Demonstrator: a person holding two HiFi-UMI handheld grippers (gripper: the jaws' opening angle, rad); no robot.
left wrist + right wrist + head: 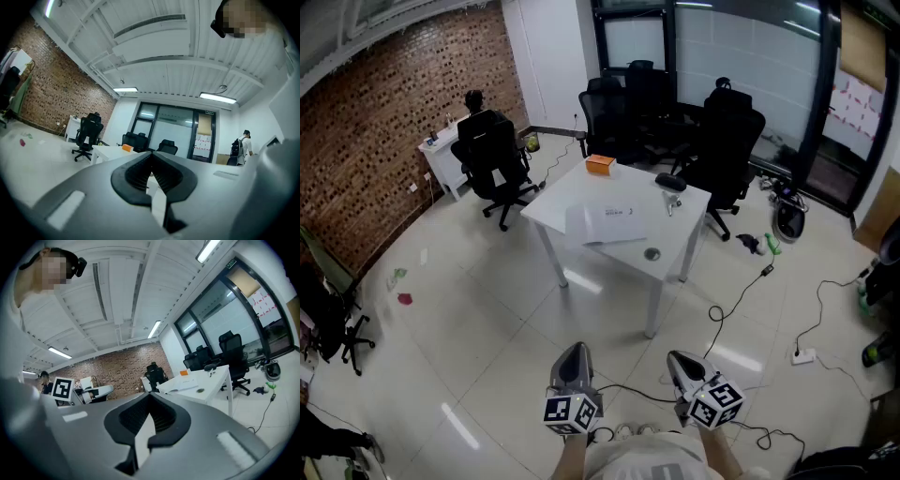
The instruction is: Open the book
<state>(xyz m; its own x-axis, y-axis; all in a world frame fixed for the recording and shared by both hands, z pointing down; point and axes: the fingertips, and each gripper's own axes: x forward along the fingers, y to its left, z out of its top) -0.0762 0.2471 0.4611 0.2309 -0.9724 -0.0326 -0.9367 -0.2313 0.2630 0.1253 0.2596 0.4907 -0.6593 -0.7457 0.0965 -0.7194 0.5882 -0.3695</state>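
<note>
Book, thin and white (611, 223), lies flat mid-frame on the square white tabletop (680, 232), a small orange box (600, 164) above it. At the bottom edge, the left gripper (575, 352) and right gripper (677, 360) hover, jaws clenched on nothing, well apart from it.

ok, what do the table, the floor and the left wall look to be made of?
Table: smooth matt white top on white legs, probably laminate or painted board; the look can't settle which.
Floor: large pale glossy tiles, with grout lines and lamp reflections; ceramic or similar.
Wall: bare red-brown brick, rough, mortar joints visible.
</note>
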